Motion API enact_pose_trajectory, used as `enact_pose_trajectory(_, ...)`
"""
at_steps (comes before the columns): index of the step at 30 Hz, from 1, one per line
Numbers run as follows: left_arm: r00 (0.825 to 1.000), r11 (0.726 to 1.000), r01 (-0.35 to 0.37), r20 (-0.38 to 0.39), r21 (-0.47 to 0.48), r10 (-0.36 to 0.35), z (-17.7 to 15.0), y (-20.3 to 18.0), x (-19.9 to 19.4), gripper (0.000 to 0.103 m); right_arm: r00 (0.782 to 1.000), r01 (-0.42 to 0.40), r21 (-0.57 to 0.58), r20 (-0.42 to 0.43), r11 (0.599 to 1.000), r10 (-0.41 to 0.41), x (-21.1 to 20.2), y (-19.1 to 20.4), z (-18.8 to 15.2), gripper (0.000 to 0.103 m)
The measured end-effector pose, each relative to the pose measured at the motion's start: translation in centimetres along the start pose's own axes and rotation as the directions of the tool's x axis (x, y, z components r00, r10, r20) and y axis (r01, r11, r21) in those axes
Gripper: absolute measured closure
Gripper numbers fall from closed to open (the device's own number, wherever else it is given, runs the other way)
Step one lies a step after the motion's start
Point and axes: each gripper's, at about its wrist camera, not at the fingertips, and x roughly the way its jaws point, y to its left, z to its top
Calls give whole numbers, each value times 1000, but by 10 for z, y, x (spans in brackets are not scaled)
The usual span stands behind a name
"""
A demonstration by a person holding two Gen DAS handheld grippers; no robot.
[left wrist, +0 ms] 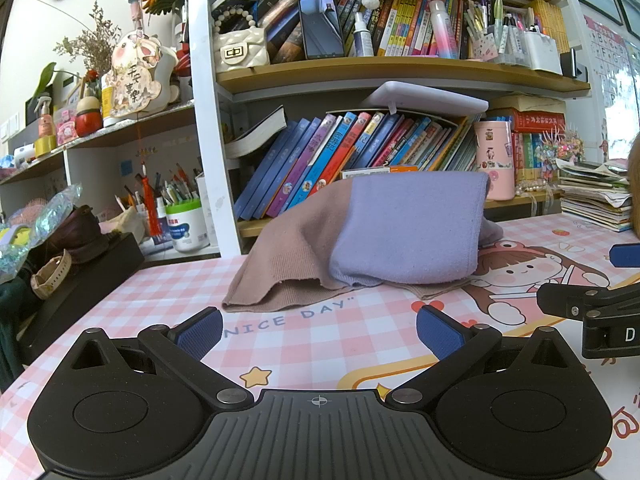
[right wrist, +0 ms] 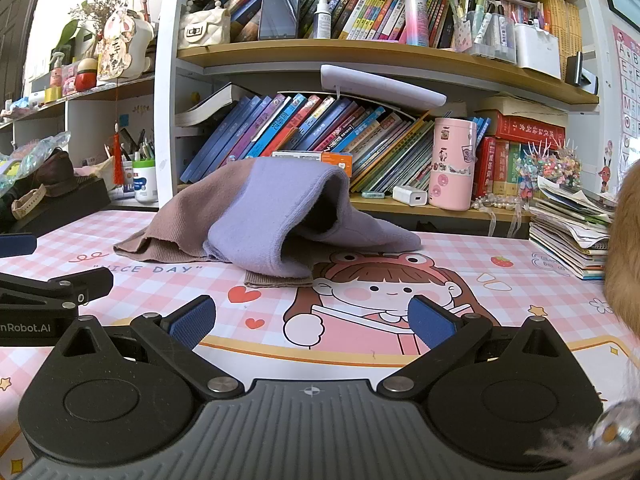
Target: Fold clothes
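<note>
A bookshelf [left wrist: 380, 68] crammed with leaning books rose well ahead of both claws, beyond a desk covered by a pink checked mat [left wrist: 160, 292] printed with a cartoon girl and the words "NICE DAY". On that mat, ahead of the left gripper [left wrist: 319, 330] and apart from it, lay the garment [left wrist: 360, 240], a knit piece in dusty pink-brown and lavender, heaped rather than flat, its lavender part humped up over the brown layer and its hem edges resting on the mat. Seen from the right gripper [right wrist: 311, 320], the same garment [right wrist: 256, 216] sat ahead and slightly to the left, the lavender part arching open like a tunnel, again clear of the blue pads. A pink cylindrical canister [right wrist: 452, 164] stood on the low shelf ahead and to the right of the right claw, with a stack of papers and booklets [right wrist: 568, 236] further right at the desk's edge. Both claws were spread wide, their blue fingertip pads [left wrist: 200, 330] far apart with only bare mat between them, gripping nothing and touching no cloth. The right claw's black body edged into the left camera's view on its right side, and the left claw's body showed at the left of the right camera's view, the two held side by side.
</note>
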Motion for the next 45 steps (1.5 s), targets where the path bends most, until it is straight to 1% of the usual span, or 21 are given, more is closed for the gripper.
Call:
enact_pose_trajectory(11, 1000, 1000, 2, 6, 6, -2, 0, -1, -1, 0, 1000, -1, -1, -2, 1000, 1, 0, 0, 0, 0)
enact_pose_trajectory(22, 1000, 1000, 1, -6, 7, -1, 1, -1, 1, 0, 1000, -6, -6, -4, 1000, 6, 0, 1, 0, 0)
enact_pose_trajectory(31, 999, 1000, -4, 33, 16, 3, 0, -3, -5, 0, 1000, -3, -6, -6, 1000, 3, 1, 1, 0, 0)
enact_pose_trajectory(38, 998, 1000, -8, 64, 22, 7, 0, -4, -10, 0, 1000, 15, -7, -1, 1000, -15, 0, 1, 0, 0)
enact_pose_trajectory(41, 997, 1000, -8, 79, 23, 7, 0, -5, -12, 0, 1000, 7, -18, 3, 1000, -6, -1, 3, 0, 0)
enact_pose_trajectory(45, 997, 1000, -3, 71, 25, 2, 1, -5, -10, 0, 999, -34, -4, -4, 999, 34, 0, 1, 1, 0)
